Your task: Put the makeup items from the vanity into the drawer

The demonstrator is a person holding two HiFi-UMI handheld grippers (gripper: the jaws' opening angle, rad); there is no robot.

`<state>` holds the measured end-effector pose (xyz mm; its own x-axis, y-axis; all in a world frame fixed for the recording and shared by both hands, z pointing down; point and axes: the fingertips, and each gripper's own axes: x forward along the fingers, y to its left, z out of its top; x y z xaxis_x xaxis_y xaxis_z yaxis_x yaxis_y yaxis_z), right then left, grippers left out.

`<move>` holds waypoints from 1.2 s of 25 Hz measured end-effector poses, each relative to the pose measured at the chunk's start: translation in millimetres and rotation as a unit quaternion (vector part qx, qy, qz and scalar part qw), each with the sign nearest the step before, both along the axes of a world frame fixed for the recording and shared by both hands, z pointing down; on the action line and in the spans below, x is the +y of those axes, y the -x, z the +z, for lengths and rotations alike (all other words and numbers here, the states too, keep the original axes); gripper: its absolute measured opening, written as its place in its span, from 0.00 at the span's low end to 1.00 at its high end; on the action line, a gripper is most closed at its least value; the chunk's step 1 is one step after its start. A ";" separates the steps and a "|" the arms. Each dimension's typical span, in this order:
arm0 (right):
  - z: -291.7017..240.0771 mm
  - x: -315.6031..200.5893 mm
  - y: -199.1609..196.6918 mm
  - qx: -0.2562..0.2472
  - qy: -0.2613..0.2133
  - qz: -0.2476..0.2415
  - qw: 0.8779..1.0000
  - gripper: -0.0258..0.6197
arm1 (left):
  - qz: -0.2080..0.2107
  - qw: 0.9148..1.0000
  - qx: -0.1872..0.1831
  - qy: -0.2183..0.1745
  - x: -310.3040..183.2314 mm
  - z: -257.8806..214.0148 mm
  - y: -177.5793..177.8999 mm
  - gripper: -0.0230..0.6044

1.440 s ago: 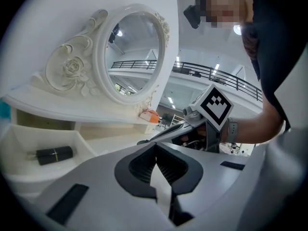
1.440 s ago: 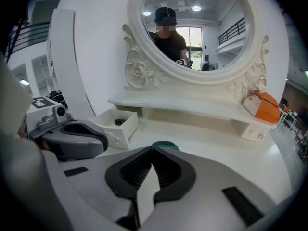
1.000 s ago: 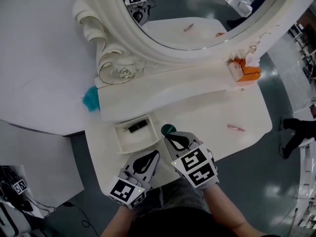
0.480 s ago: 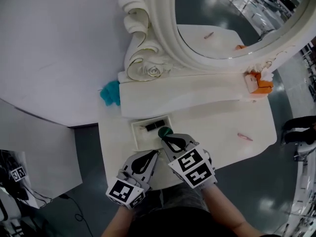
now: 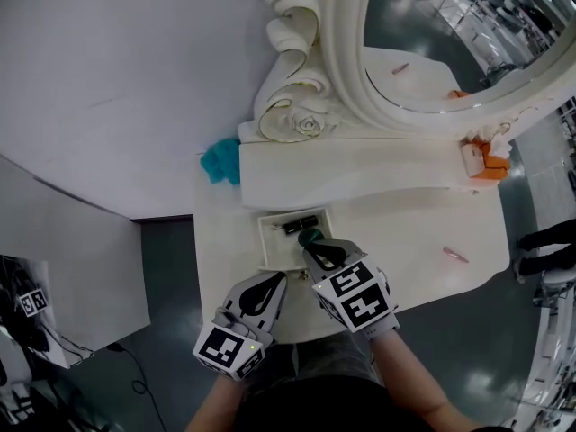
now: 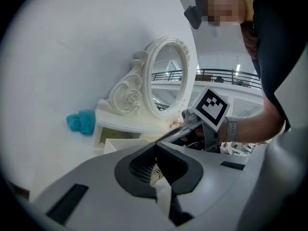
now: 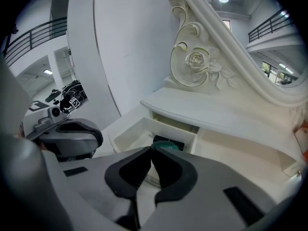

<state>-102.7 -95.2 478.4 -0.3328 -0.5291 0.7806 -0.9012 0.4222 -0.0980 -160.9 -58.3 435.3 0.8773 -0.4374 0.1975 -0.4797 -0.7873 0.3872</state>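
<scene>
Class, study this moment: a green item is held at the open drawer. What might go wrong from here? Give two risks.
1. The right hand-held gripper pinches the dark green round item only at its jaw tips, so it may slip and miss the open white drawer.
2. A small black item already lies in the drawer; the green one might land on it or knock it.
</scene>
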 end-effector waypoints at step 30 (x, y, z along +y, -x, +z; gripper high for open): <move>-11.2 11.0 2.2 -0.050 -0.004 0.026 0.998 0.19 | 0.023 1.000 0.000 -0.009 6.6 -4.9 -0.3 0.06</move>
<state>-104.8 -84.2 467.2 -0.3804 -0.5532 0.7411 -0.9078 0.3764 -0.1851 -160.6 -51.7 430.4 0.8962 -0.4006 0.1907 -0.4437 -0.8150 0.3727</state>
